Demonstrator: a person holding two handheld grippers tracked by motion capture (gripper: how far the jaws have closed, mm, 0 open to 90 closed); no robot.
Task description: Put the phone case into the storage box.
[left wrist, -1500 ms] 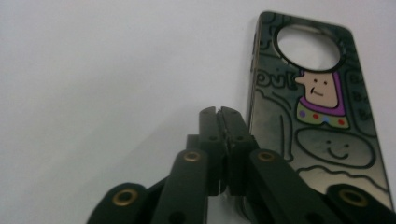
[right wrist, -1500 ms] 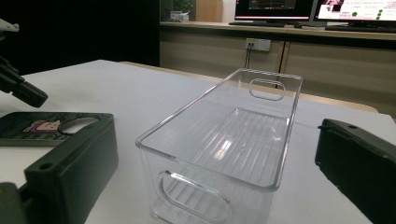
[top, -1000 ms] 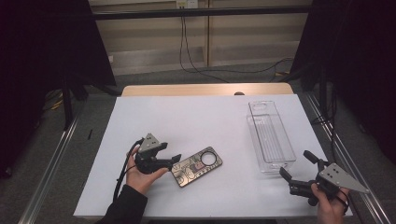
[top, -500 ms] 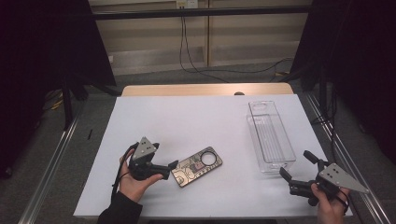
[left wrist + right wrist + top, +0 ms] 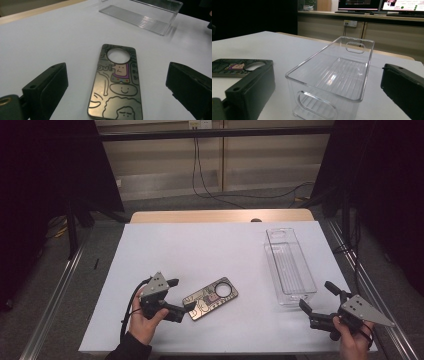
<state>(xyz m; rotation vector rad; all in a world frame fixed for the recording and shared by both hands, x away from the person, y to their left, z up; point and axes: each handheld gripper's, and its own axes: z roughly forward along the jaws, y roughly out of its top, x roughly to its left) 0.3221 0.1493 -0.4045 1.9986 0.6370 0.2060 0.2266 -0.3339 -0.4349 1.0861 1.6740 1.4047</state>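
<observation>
Phone case flat on the white table, toward the near edge and left of centre, back side up: dark, printed with cartoon faces, with a round camera hole at its far-right end. Lying free, touched by nothing.

Left gripper held low just beside the case's near-left end, jaws wide apart and just now opening further, with nothing pressed between them. Seen along the left gripper view: case lengthwise between the two black jaws, clear of both pads, camera hole at the far end.

Right gripper at the near right corner of the table, jaws spread, gripping nothing. Clear plastic bin just beyond it, long and narrow, upright, open top, handle cutouts in the short ends. In the right gripper view: bin between the jaws but farther off, apart from both; case well to its left.
</observation>
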